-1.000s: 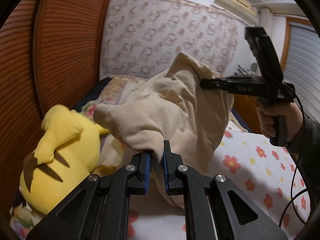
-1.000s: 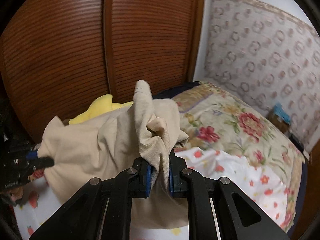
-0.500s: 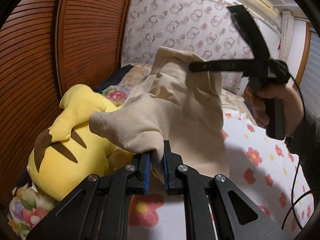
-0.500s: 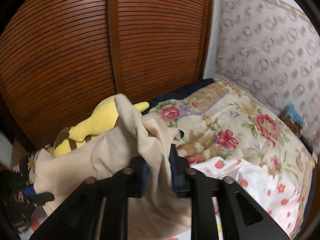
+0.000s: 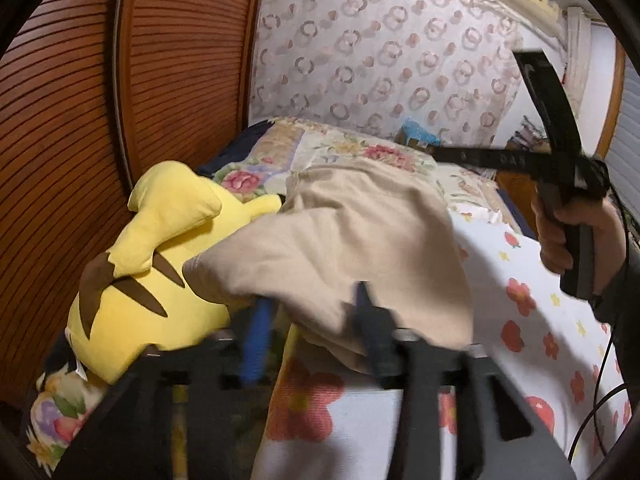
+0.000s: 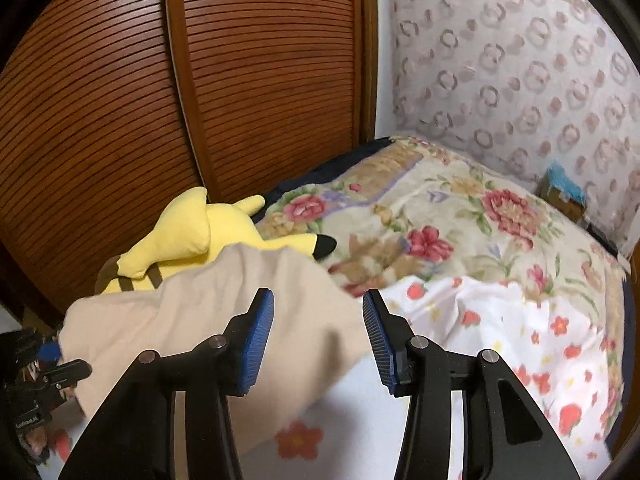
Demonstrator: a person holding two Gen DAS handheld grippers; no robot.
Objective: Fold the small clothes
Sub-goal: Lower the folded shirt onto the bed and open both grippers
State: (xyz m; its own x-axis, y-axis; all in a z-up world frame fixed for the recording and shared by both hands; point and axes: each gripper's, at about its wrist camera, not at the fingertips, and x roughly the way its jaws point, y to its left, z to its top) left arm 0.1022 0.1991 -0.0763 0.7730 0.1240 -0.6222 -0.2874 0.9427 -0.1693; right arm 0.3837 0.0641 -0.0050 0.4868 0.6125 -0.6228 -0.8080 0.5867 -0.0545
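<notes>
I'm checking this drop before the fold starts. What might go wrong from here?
1. The beige garment lies bunched, partly over the yellow plush toy, so it may fold crooked.
2. The left hand-held gripper, jaws just opened, sits in the cloth and may drag it on pulling back.
3. The right hand-held gripper has let go too, so nothing steadies it.

Yellow plush (image 6: 200, 236) and slatted doors (image 6: 256, 80) block left — white floral sheet (image 6: 500, 340) bare right.
</notes>
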